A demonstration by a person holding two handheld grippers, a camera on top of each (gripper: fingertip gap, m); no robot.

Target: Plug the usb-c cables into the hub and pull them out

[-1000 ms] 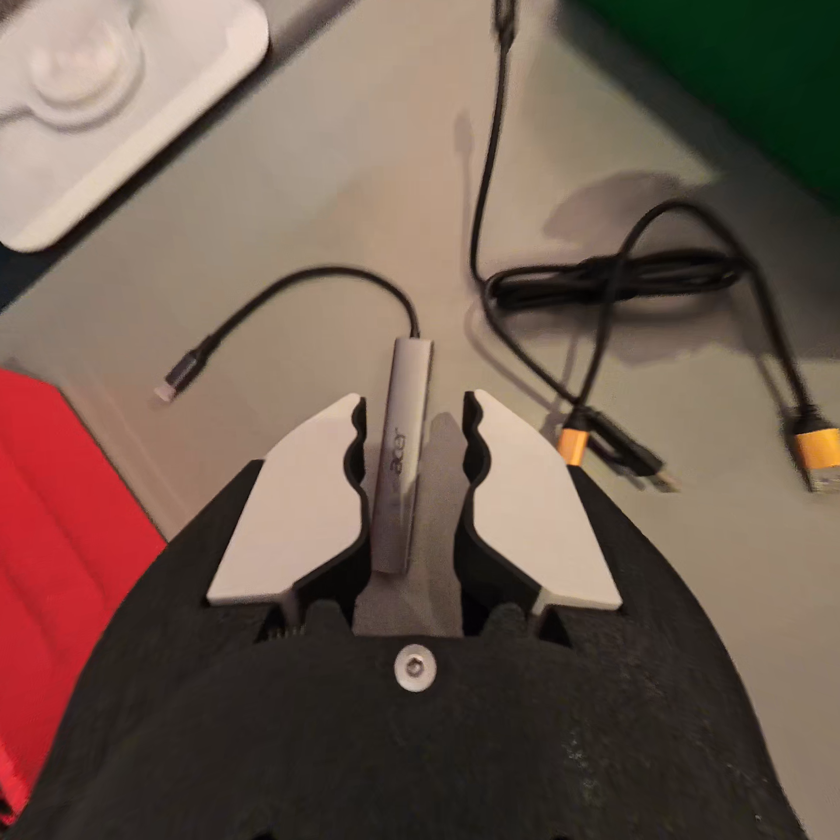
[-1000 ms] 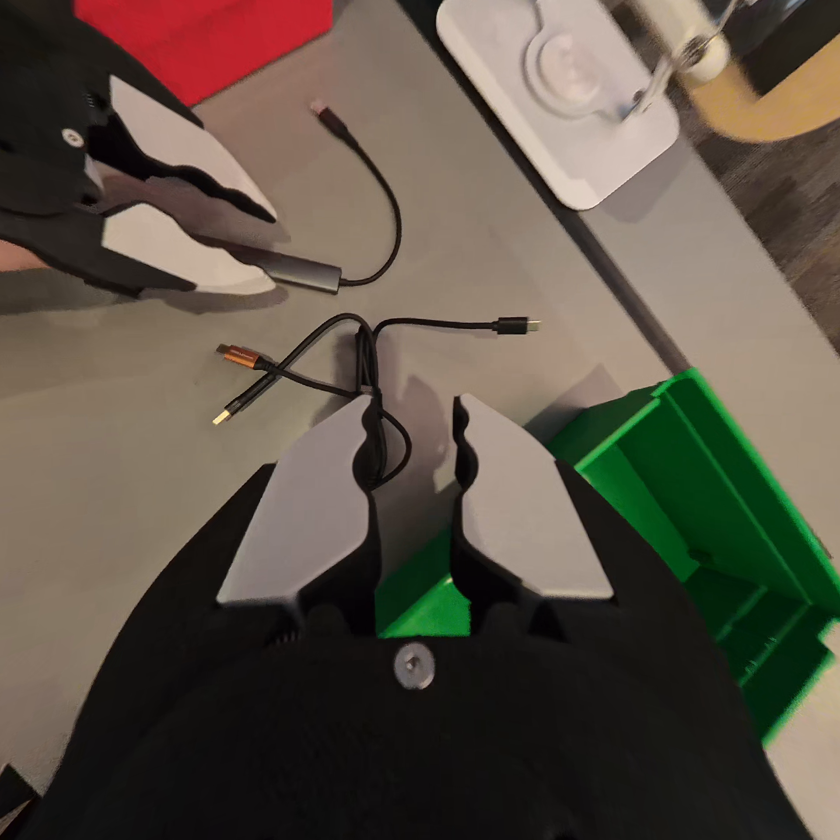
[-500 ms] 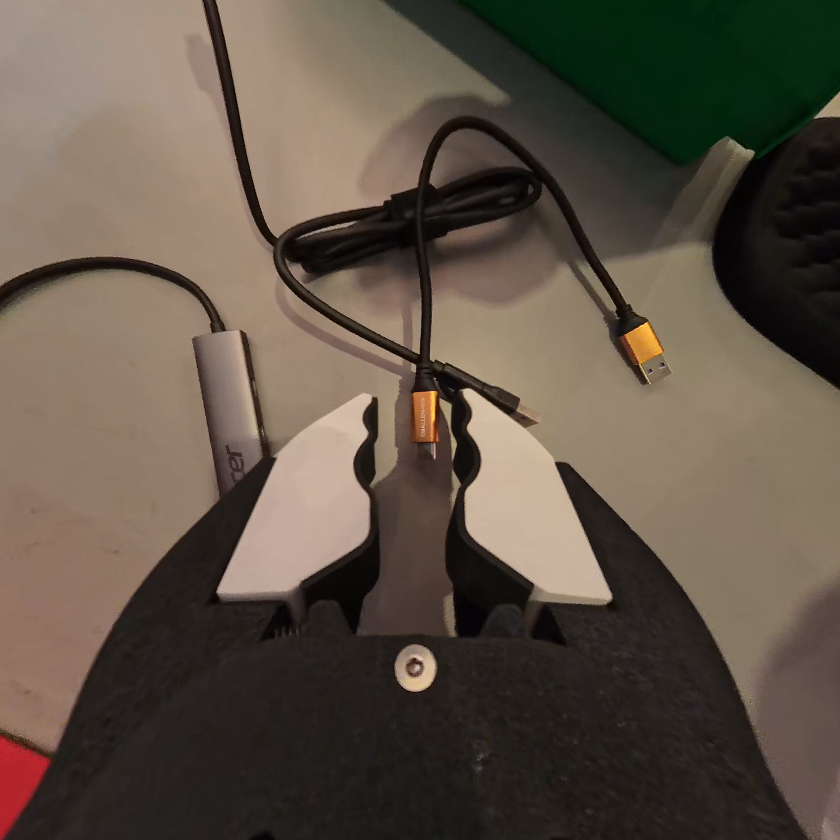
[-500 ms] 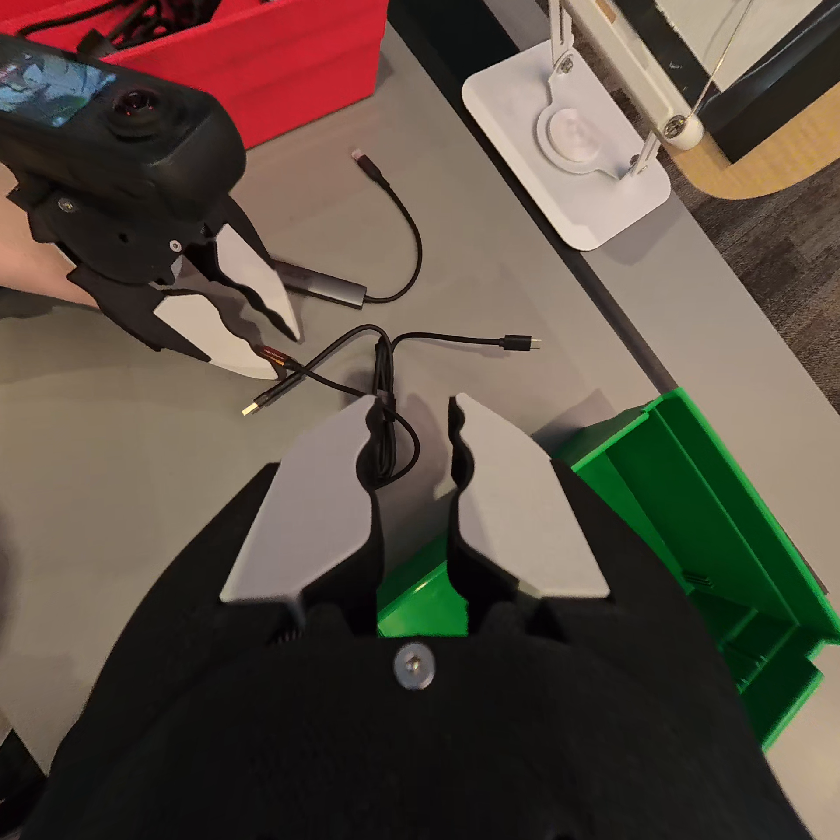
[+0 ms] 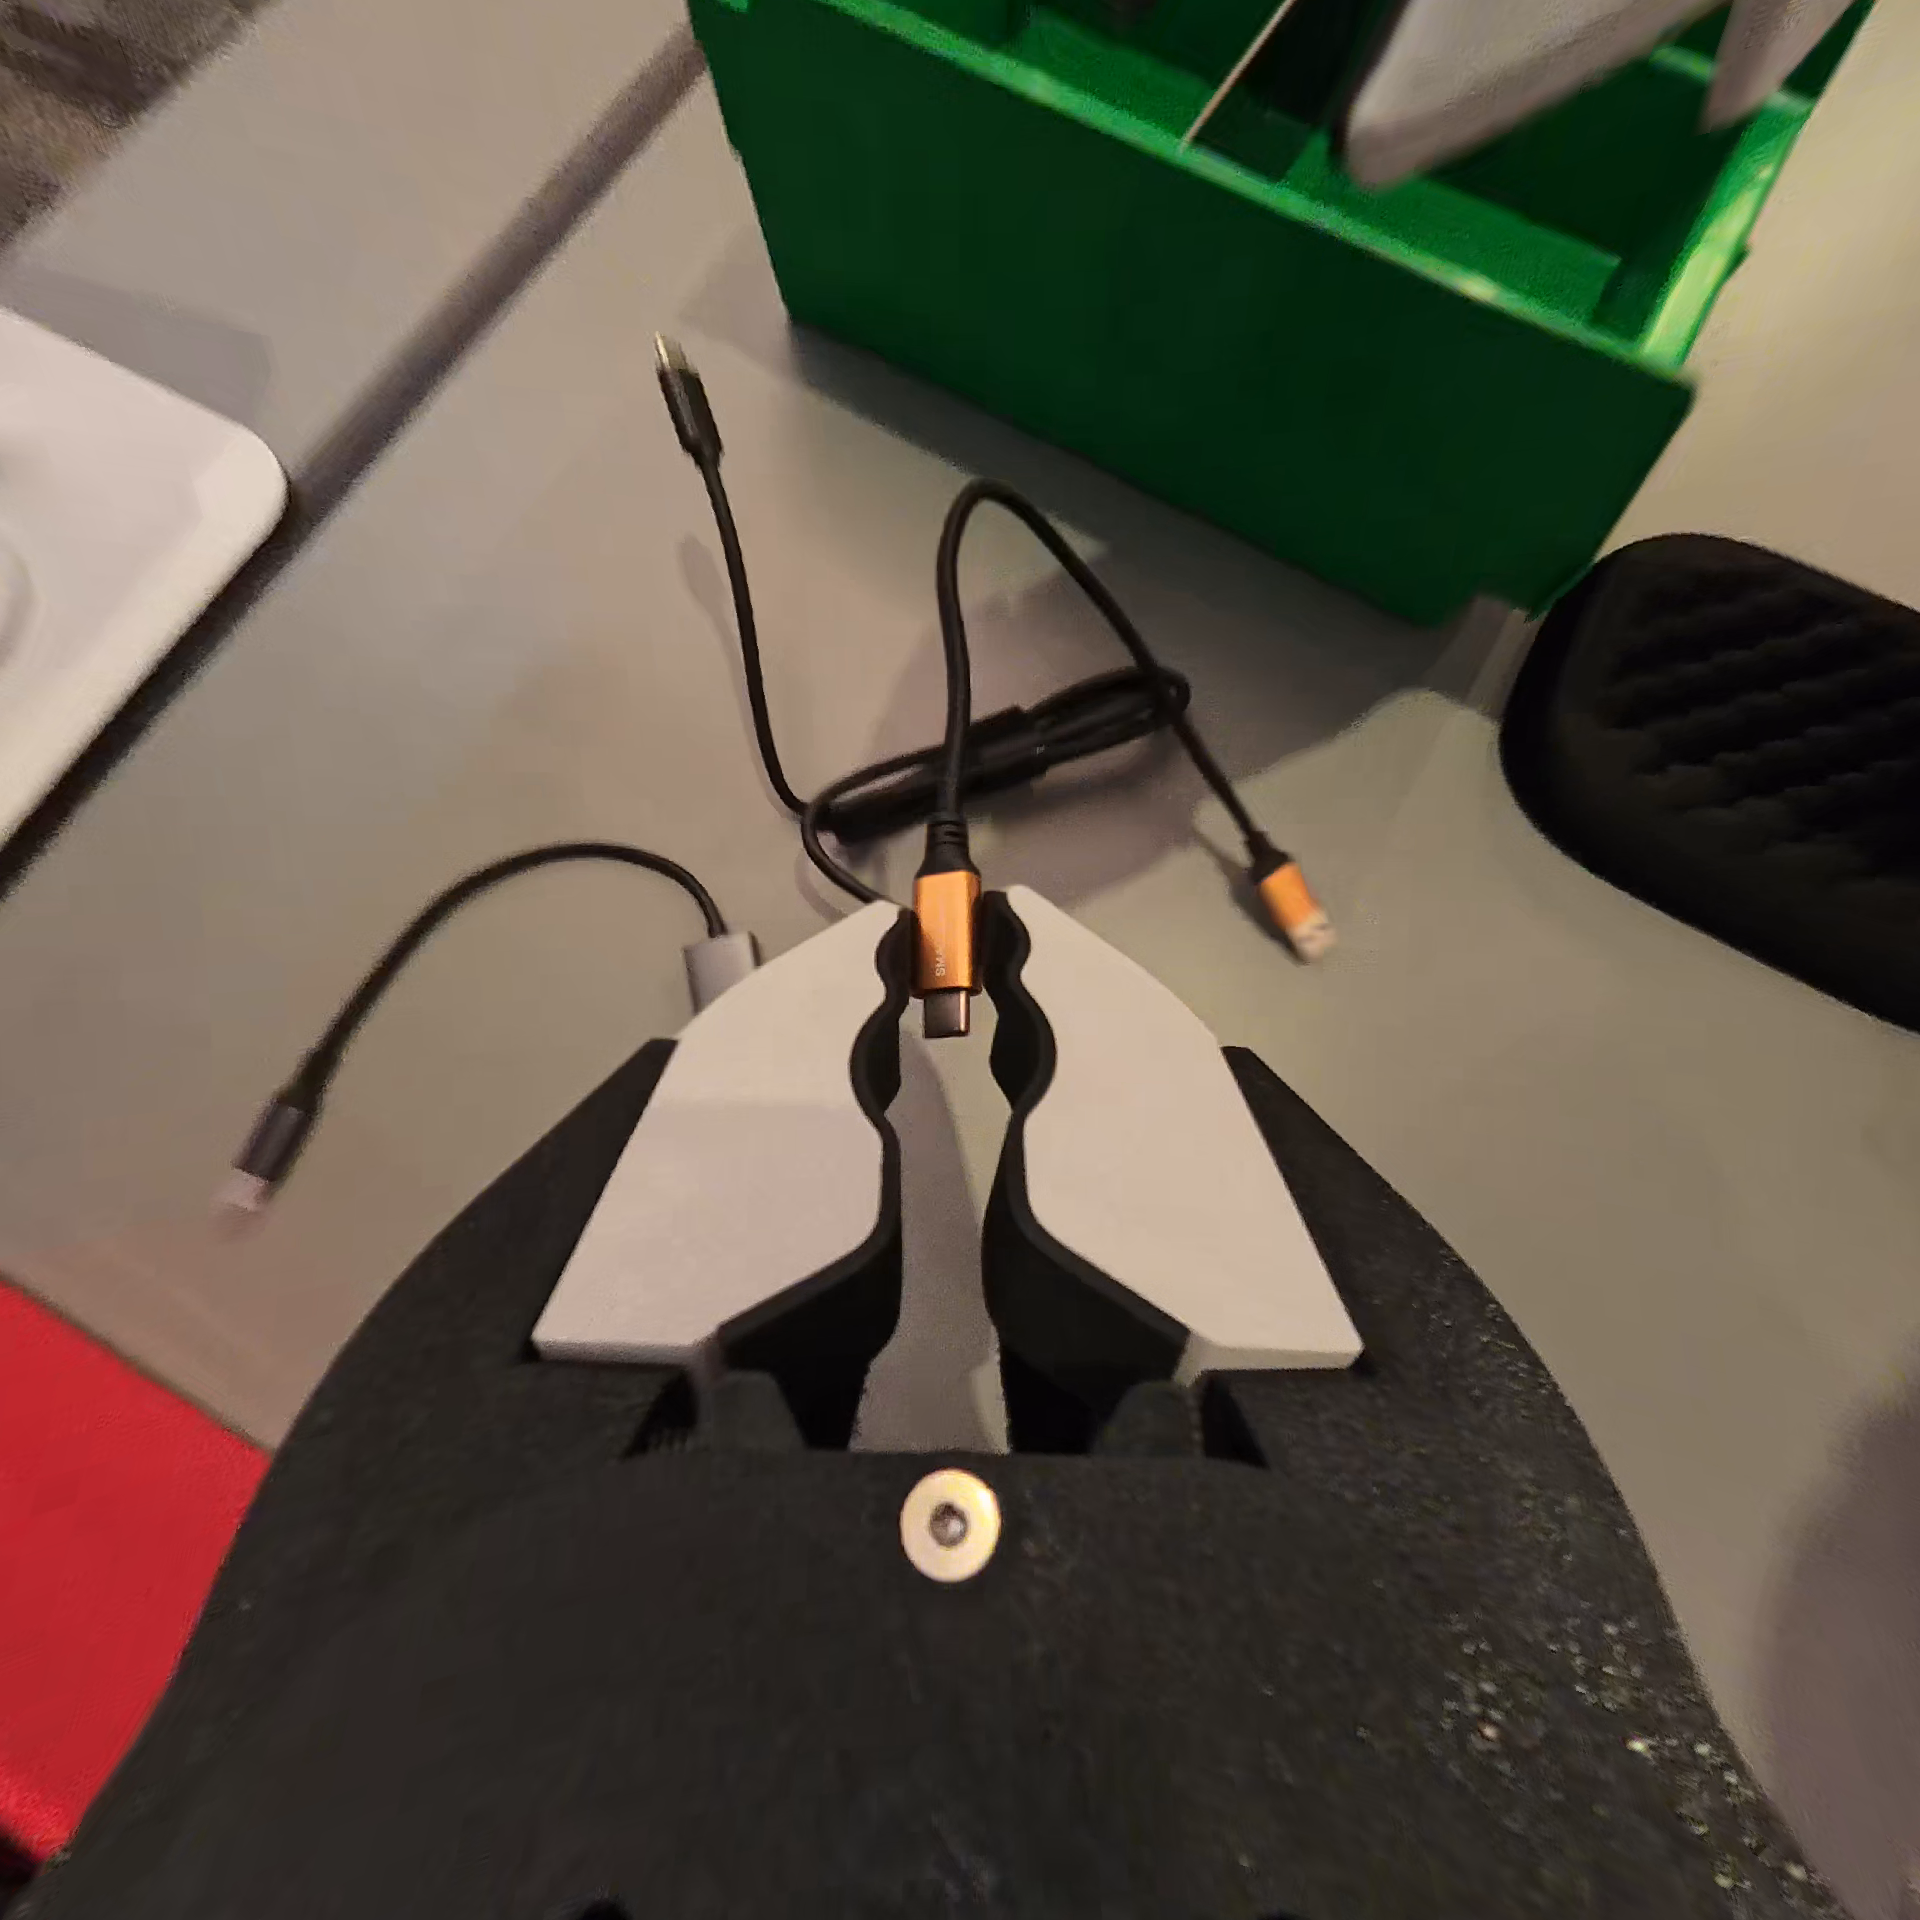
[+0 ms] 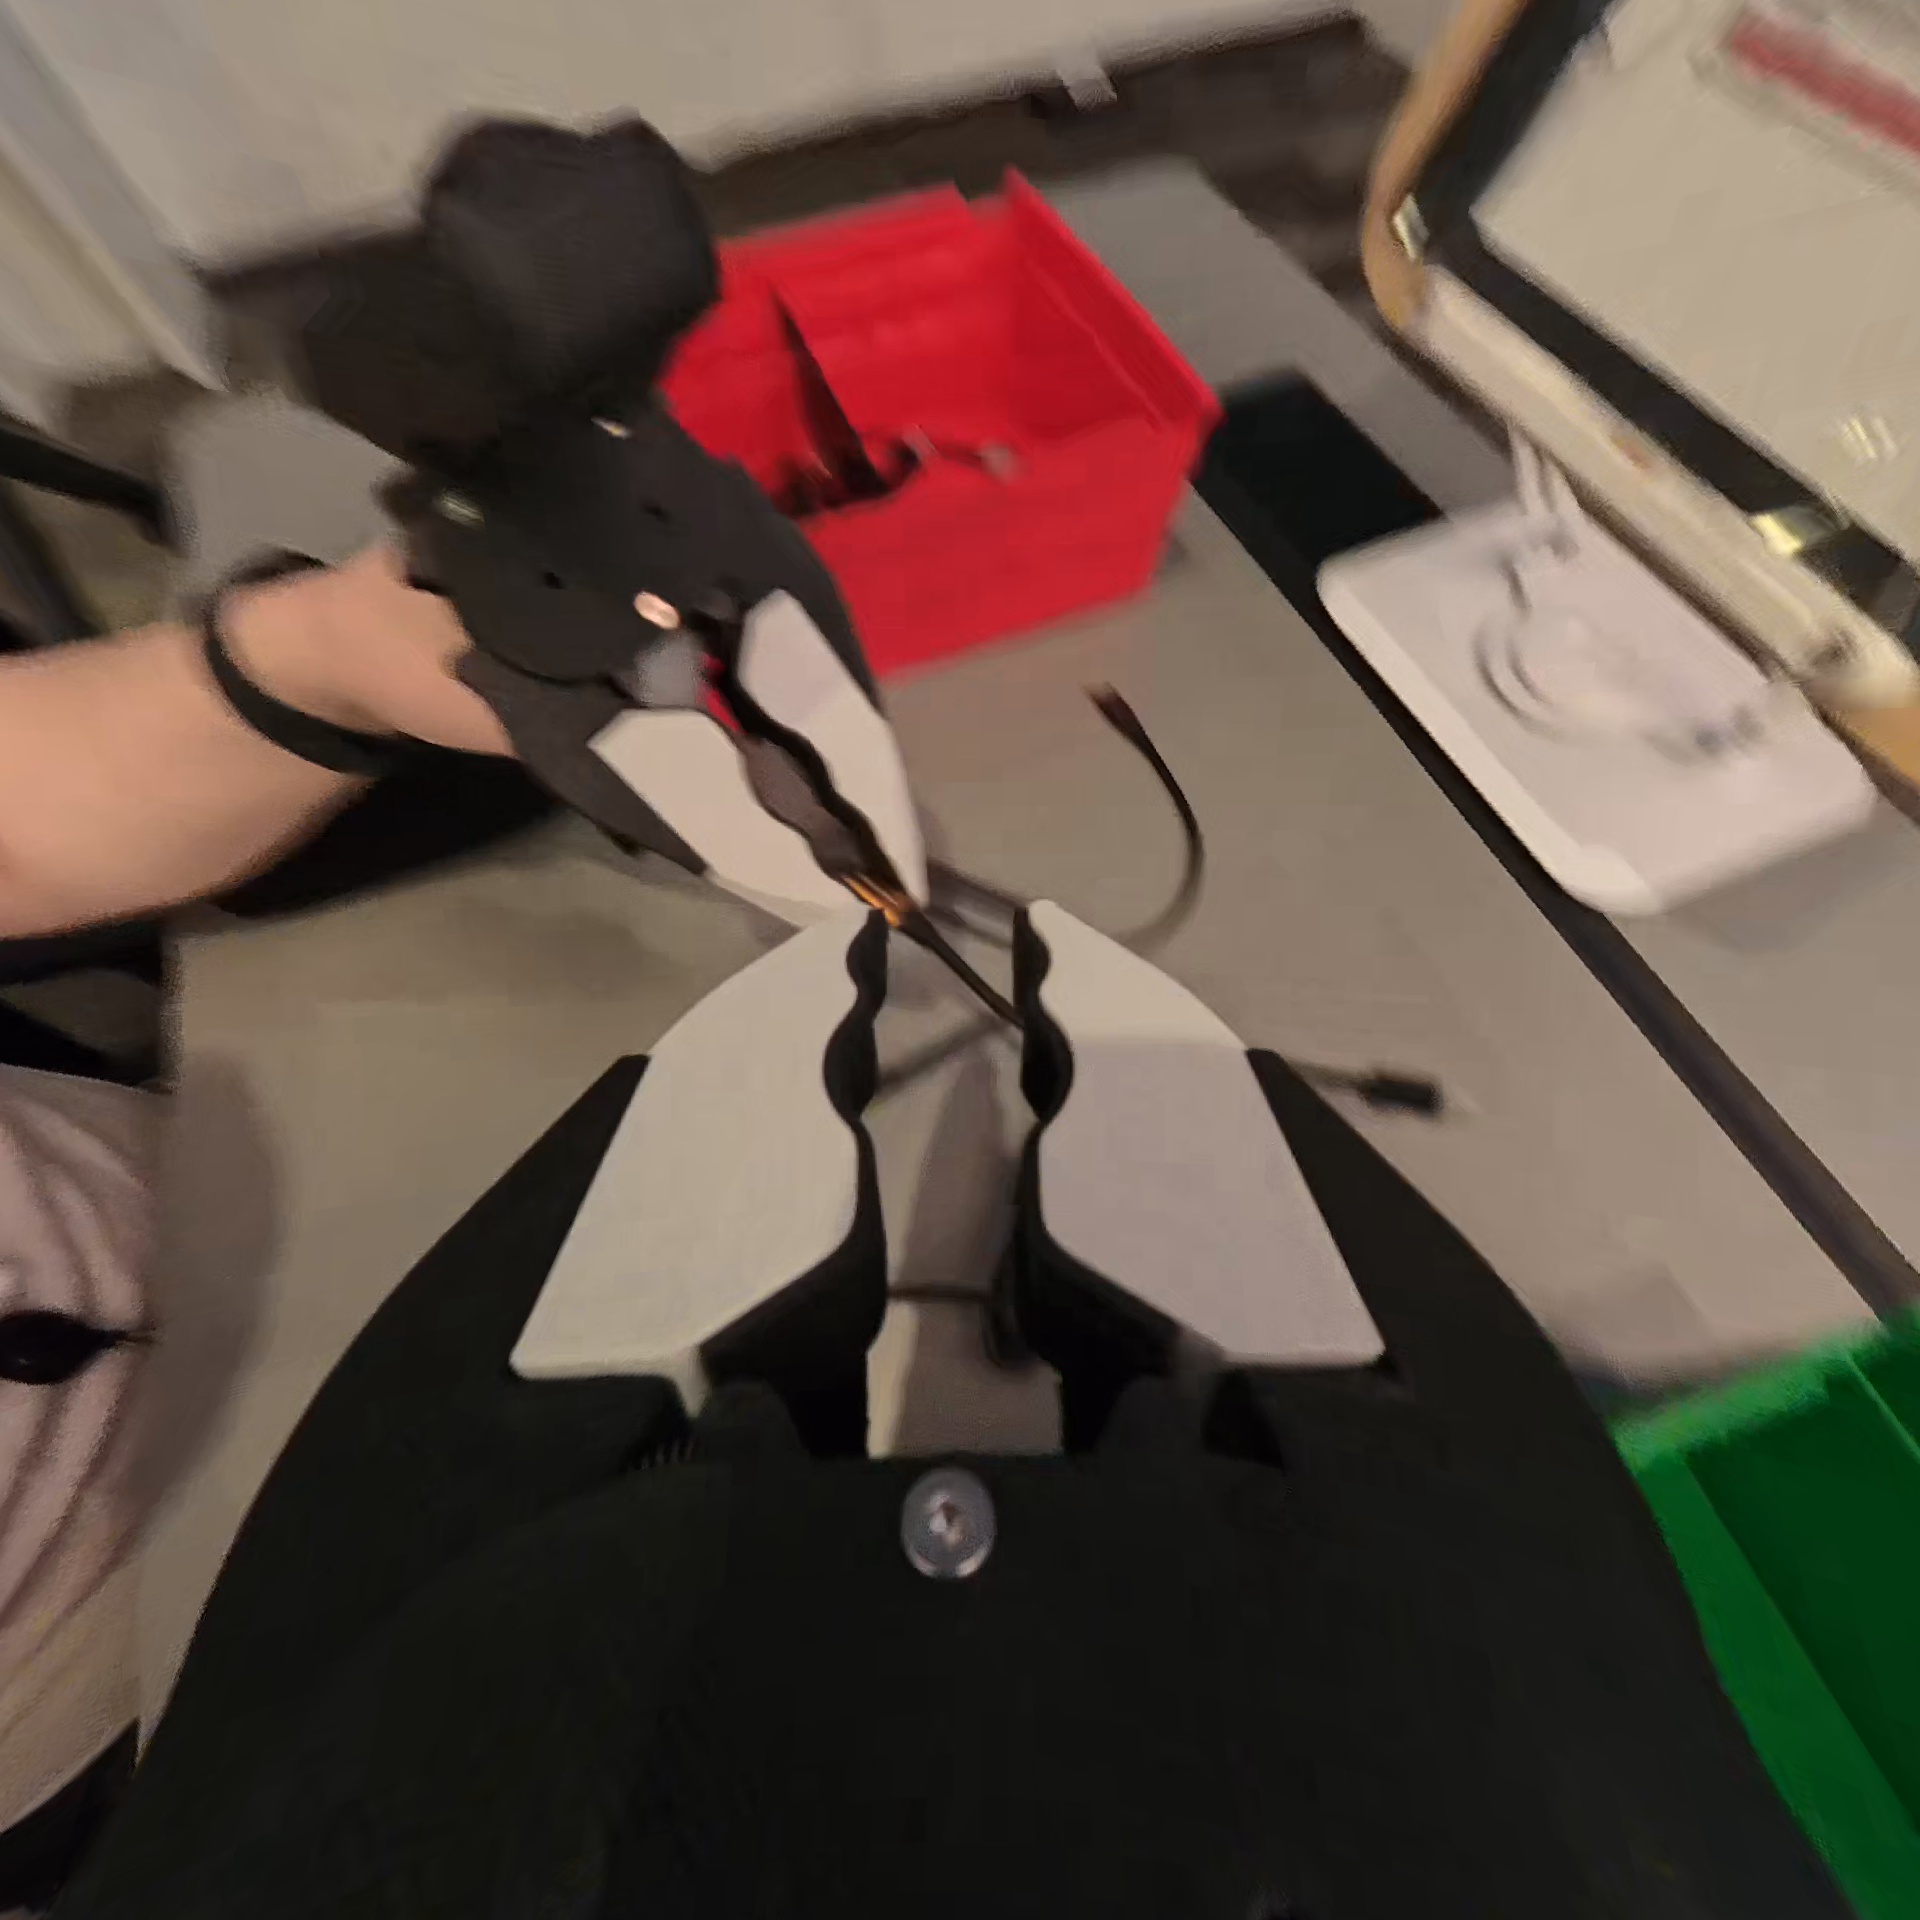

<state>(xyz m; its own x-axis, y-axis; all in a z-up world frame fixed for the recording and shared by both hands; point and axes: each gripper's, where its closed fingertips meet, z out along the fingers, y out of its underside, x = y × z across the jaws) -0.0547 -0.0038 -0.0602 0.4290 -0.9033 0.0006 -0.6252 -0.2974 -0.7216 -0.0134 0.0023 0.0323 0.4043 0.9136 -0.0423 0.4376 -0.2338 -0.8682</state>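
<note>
the green plastic divided bin [image 5: 1195, 312] sits at the grey table's [image 5: 468, 623] far edge, its contents hidden; the red plastic bin [image 6: 997, 436] holds dark cables. the left gripper [image 5: 948, 914] pinches the orange-sleeved usb-c plug [image 5: 943, 935] of the black cable [image 5: 997, 748], tips nearly closed on it. the right gripper [image 6: 948, 925] hangs narrowly parted, gripping nothing. the slim grey hub [image 5: 719, 961] lies beside the left fingers, partly hidden.

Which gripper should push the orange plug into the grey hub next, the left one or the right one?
Probably the left. The left gripper is already shut on the orange plug, metal tip pointing back toward its camera, and the hub lies just beside its fingers. The right gripper is open and holds nothing.
</note>
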